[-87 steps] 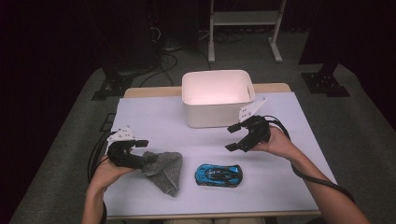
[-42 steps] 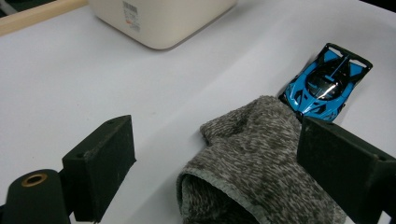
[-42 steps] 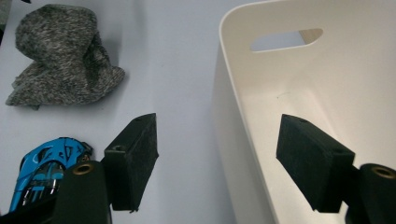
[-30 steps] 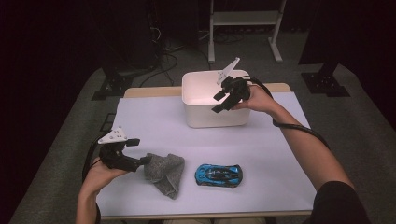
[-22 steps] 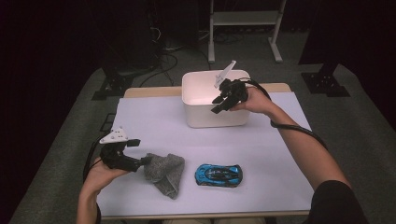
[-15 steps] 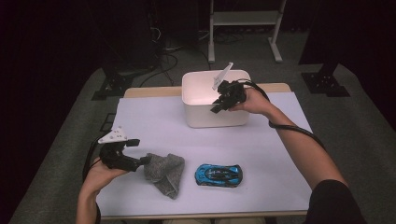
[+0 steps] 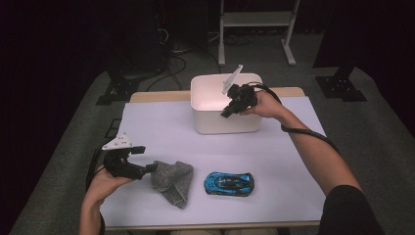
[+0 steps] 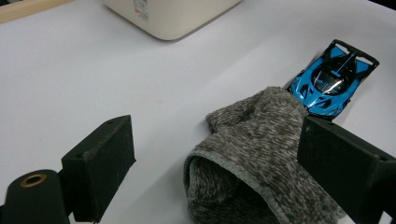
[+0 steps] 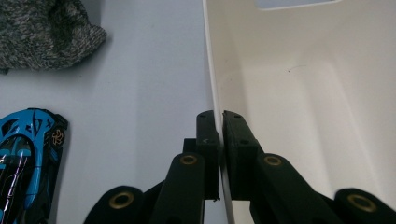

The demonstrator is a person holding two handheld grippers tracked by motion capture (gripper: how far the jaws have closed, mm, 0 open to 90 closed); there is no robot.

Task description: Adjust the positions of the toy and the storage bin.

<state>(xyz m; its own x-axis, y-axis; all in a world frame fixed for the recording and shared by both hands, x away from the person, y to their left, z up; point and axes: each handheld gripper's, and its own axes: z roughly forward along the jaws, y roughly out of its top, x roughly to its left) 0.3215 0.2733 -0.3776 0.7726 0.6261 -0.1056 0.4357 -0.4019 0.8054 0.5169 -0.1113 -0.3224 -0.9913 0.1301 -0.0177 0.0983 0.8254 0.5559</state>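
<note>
Where the high view looks down on the table [image 7: 293, 161], we see our right gripper [image 7: 228, 111] at the front rim of the white bin [image 7: 215, 122], which stands at the far middle of the white sheet. Our left gripper [image 7: 149, 168] rests low at the near left, its tips just at the edge of the grey cloth [image 7: 172, 181]. A blue toy car [image 7: 229, 183] lies just right of the cloth, well apart from the bin.

Along the left gripper's view, we find its jaws standing wide apart, with the cloth [image 8: 261, 158] lying between them on the sheet and neither pad pressing it. The car [image 8: 332, 79] sits just behind the cloth, the bin [image 8: 168, 16] farther off.

Along the right gripper's view, our jaws have just been closing and now pinch the bin's thin wall [image 9: 215, 100], one pad outside, one inside. The cloth [image 9: 46, 32] and car [image 9: 25, 149] lie on the sheet to the left.
</note>
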